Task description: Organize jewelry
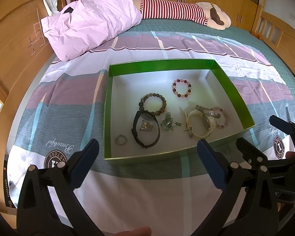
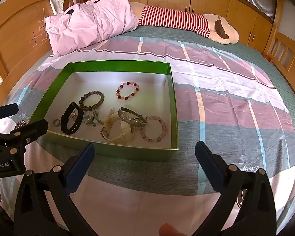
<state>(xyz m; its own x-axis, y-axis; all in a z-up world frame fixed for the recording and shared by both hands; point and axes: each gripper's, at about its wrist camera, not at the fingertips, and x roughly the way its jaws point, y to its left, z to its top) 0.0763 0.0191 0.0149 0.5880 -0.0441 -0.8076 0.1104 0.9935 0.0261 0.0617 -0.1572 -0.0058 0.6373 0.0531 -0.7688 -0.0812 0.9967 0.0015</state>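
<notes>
A shallow green box with a white floor lies on the bed and holds several pieces of jewelry. Inside are a red-and-pink bead bracelet, a brown bead bracelet, a black watch, a cream watch, a silver bangle, a pale pink bead bracelet and a small ring. My left gripper and right gripper hover open just before the box's near wall, holding nothing.
A striped bedspread covers the bed. A pink pillow and a red-striped plush toy lie at the far side. A wooden headboard stands left, wooden wardrobes behind. The other gripper shows at each view's edge.
</notes>
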